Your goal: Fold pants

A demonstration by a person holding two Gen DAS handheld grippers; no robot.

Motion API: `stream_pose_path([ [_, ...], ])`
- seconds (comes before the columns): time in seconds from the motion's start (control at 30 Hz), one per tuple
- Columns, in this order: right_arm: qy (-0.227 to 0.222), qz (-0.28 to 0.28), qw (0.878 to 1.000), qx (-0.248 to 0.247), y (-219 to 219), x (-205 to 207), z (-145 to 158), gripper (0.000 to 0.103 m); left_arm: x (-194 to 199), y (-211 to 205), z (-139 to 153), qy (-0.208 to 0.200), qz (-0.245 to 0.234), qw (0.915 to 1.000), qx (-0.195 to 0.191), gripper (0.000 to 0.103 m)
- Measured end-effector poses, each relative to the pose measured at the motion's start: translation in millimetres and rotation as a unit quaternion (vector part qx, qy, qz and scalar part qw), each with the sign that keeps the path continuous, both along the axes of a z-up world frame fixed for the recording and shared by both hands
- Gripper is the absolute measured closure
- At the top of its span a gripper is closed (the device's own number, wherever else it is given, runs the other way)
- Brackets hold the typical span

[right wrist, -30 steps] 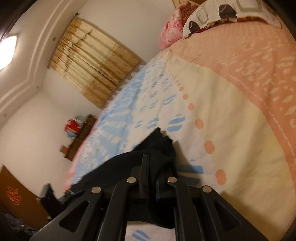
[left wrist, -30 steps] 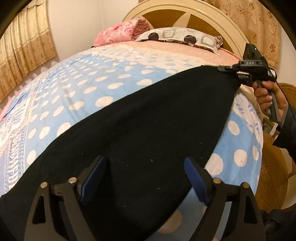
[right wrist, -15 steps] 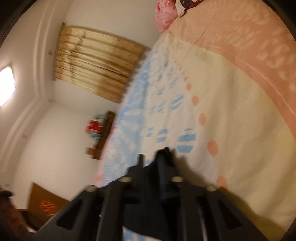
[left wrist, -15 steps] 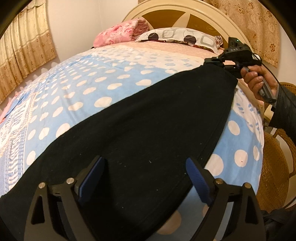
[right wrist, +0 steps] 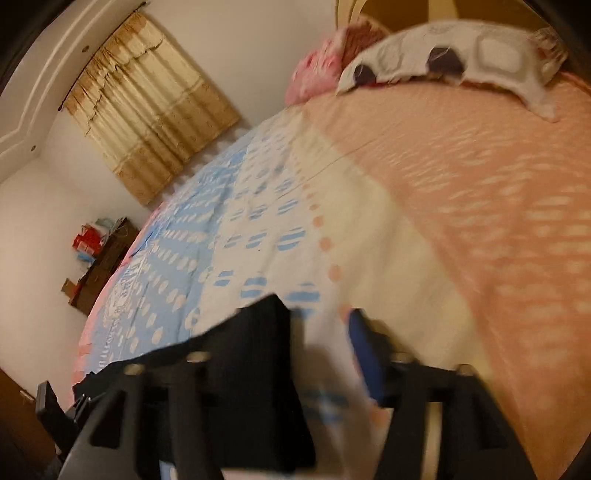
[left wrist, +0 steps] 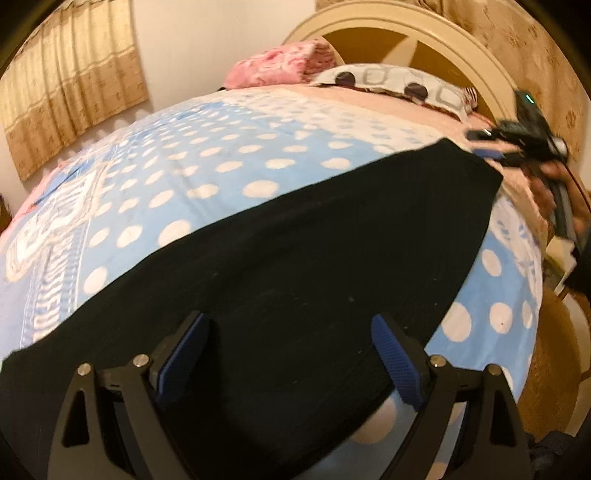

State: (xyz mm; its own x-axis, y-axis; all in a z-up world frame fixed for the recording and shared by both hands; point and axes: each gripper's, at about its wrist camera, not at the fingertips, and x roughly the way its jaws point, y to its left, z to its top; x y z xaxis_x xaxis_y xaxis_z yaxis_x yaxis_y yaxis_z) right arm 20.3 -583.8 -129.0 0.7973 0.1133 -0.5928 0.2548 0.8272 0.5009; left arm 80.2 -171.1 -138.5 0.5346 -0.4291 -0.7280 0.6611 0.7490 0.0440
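Note:
Black pants (left wrist: 295, 258) lie flat and stretched along the near side of the bed. My left gripper (left wrist: 290, 354) is open, its blue pads wide apart just above the near end of the pants. My right gripper (right wrist: 325, 347) is open at the far end; the pants' corner (right wrist: 266, 332) lies by its left finger, free of the jaws. In the left wrist view the right gripper (left wrist: 495, 146) sits beside the far corner of the pants, blurred.
The bed has a blue polka-dot and peach cover (left wrist: 221, 166). A patterned pillow (left wrist: 388, 83) and a pink blanket (left wrist: 280, 66) lie by the headboard (left wrist: 406, 33). A wicker chair (left wrist: 550, 362) stands at the bed's right side. Curtains (right wrist: 147, 118) hang beyond.
My right gripper was shut on the far corner of the pants; it has opened and let the corner drop onto the bed. The left gripper stayed open over the near end.

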Motion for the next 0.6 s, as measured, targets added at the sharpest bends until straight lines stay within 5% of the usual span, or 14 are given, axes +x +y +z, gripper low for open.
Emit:
stream_pose_path([
  [0.23, 0.017, 0.009, 0.999, 0.033, 16, -29, -19, 0.044, -9, 6, -6, -0.02, 0.002, 0.9998, 0.005, 0.01],
  [0.37, 0.024, 0.004, 0.999, -0.037, 39, -37, -17, 0.044, -10, 13, -3, -0.017, 0.011, 0.9998, 0.001, 0.011],
  [0.5, -0.031, 0.017, 0.999, -0.002, 40, -45, -7, 0.044, -9, 16, 15, -0.014, 0.027, 0.9985, -0.045, 0.01],
  [0.6, -0.014, 0.002, 1.0, 0.006, 28, -37, -17, 0.051, -4, 7, 15, -0.016, 0.032, 0.9986, -0.038, 0.01],
])
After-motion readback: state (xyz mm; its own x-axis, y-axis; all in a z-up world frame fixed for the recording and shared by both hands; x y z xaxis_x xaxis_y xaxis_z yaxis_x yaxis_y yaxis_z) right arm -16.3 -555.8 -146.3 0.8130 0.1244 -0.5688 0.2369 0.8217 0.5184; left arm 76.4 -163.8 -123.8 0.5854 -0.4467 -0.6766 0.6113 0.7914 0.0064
